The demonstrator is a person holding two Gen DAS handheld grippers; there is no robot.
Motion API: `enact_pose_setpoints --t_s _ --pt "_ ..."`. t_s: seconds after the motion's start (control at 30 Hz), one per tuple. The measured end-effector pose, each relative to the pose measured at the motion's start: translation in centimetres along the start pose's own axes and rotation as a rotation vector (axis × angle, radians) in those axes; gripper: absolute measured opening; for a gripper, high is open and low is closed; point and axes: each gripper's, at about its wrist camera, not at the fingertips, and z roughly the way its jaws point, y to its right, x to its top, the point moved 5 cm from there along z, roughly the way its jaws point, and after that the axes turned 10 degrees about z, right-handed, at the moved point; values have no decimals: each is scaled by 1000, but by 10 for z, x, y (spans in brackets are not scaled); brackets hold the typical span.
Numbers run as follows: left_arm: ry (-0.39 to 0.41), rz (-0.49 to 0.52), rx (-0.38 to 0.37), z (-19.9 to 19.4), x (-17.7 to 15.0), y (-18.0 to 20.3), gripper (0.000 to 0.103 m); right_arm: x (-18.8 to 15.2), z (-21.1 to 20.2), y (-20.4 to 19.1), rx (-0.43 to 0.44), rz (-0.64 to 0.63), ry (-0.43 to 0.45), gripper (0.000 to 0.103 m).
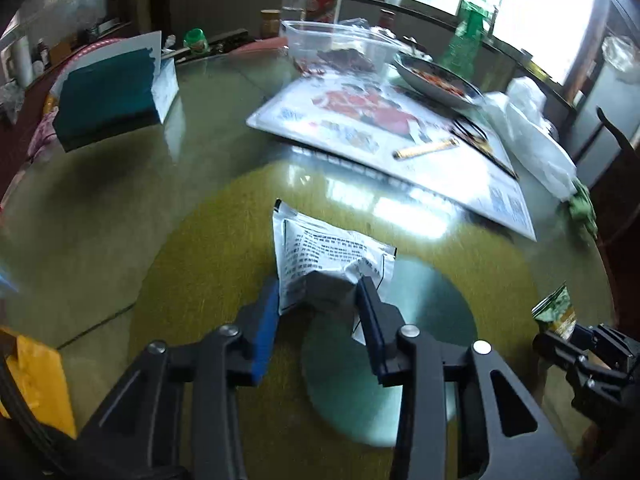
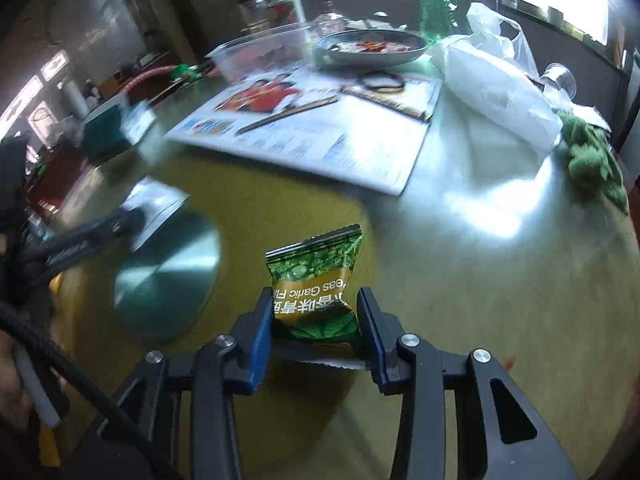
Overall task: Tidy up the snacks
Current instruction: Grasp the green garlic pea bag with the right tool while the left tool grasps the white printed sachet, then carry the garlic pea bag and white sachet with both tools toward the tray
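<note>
A silver snack packet [image 1: 324, 256] with black print stands crumpled on the yellow-green glass table [image 1: 200, 260], and my left gripper [image 1: 318, 300] is shut on its lower end, blue pads [image 1: 268, 320] pressing both sides. In the right wrist view, a green garlic-pea packet [image 2: 316, 276] stands upright with my right gripper [image 2: 316, 312] shut on its lower half. That green packet [image 1: 556, 312] and the right gripper [image 1: 554, 334] also show at the right edge of the left wrist view. The left gripper [image 2: 132, 216] and silver packet [image 2: 156, 200] appear blurred at the left.
Farther back lie a printed sheet [image 1: 384, 128] with a stick on it, a clear plastic tub [image 1: 336, 46], a metal dish of food [image 1: 436, 76], bottles, a white plastic bag [image 1: 532, 136] and a green cloth [image 1: 584, 208]. A teal box [image 1: 108, 92] stands at the left.
</note>
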Motion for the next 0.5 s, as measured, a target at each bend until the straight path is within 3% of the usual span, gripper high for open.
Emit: enact_pose_setpoints --t_s 0.17,0.33,0.5 --pt "-25 19 -81 -34 -49 10 39 -41 -21 -14 59 -10 -15 40" --pt "-64 76 -138 -84 -123 44 39 -89 -43 -27 89 -30 -6 40" --pt "-24 122 -141 -132 -190 58 42 -135 -66 -43 127 -19 -3 40"
